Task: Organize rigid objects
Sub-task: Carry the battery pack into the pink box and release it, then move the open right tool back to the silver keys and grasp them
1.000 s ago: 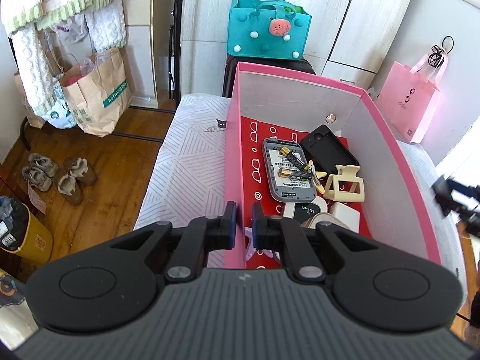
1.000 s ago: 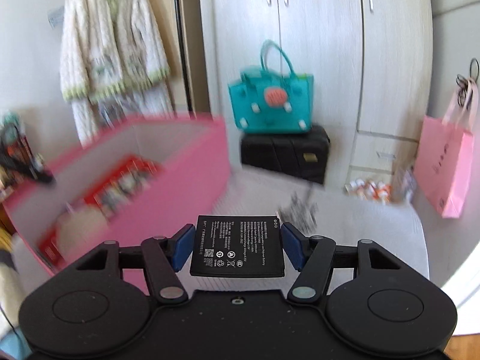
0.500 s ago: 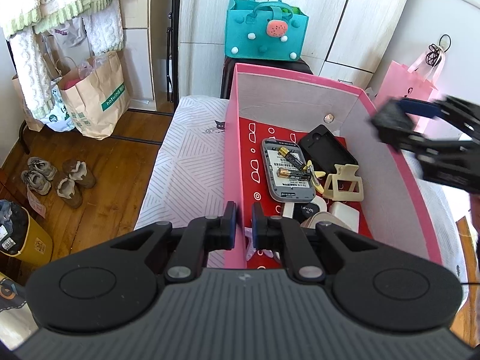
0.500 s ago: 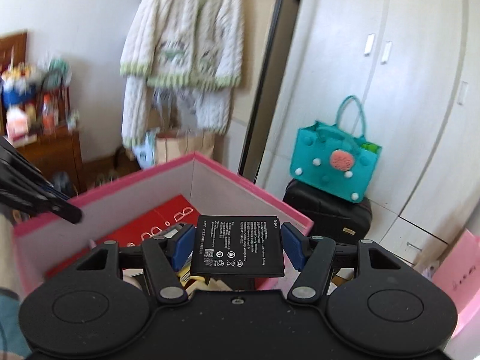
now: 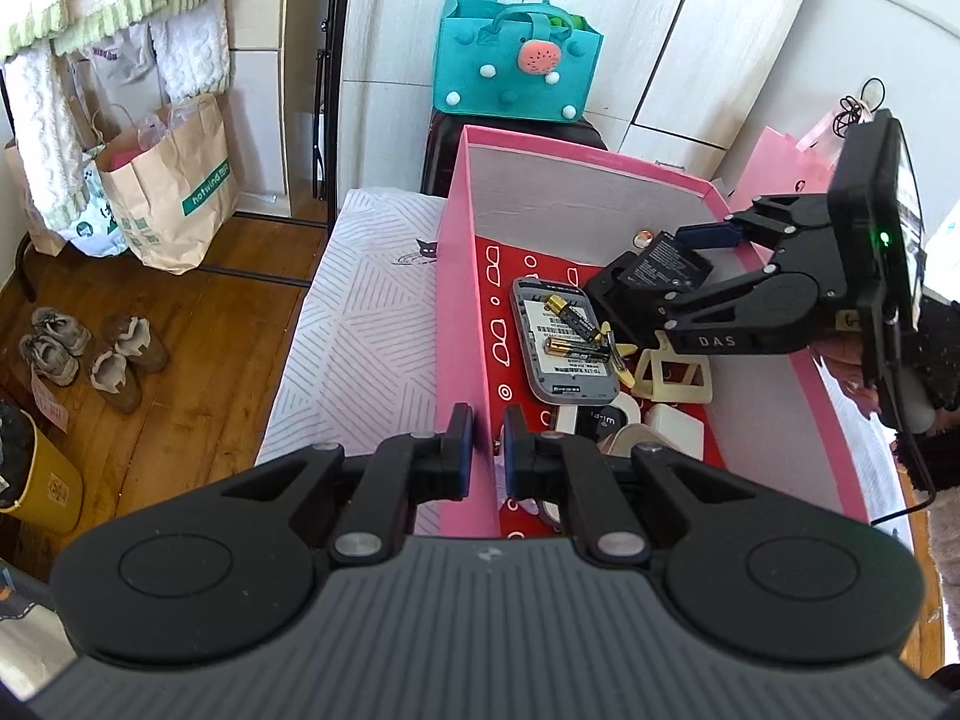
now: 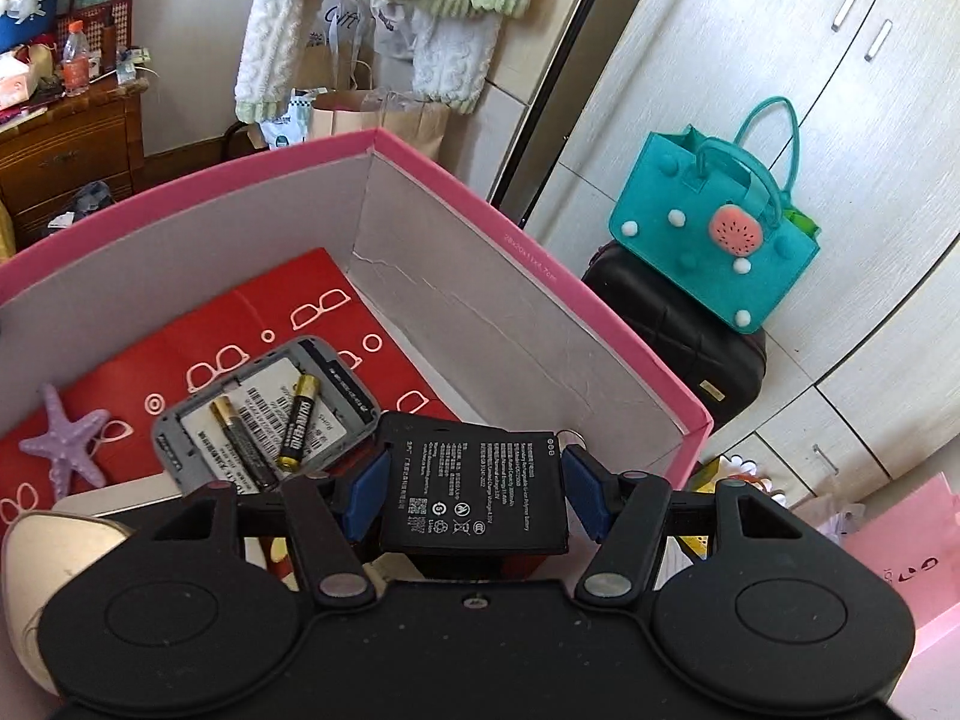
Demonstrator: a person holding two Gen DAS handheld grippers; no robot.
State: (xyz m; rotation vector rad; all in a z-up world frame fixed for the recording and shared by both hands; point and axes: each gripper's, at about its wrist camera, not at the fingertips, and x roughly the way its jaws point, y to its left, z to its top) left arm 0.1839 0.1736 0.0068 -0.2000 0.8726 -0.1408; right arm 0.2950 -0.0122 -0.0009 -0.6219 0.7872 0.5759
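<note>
A pink box [image 5: 462, 276] with a red patterned floor stands on the bed. It holds a grey device shell [image 5: 561, 348] with two AA batteries [image 5: 573, 315], a black case [image 5: 612, 294], a cream hair clip [image 5: 675, 369] and white items. My left gripper [image 5: 487, 441] is shut on the box's near left wall. My right gripper [image 6: 474, 495] is inside the box; its fingers [image 6: 585, 495] have spread, and the flat black battery [image 6: 474, 492] sits loose and tilted between them. In the left wrist view the right gripper [image 5: 690, 264] and the battery [image 5: 669, 258] are over the black case.
A purple starfish [image 6: 63, 447] lies on the box floor. A teal bag [image 5: 516, 60] sits on a black suitcase [image 6: 678, 336] behind the box. A paper bag [image 5: 168, 180] and shoes [image 5: 90, 354] are on the wood floor at left. A pink bag [image 6: 900, 576] hangs at right.
My right gripper has swung over the box and down inside it. Its fingers have opened off the black battery. My left gripper has stayed clamped on the box wall.
</note>
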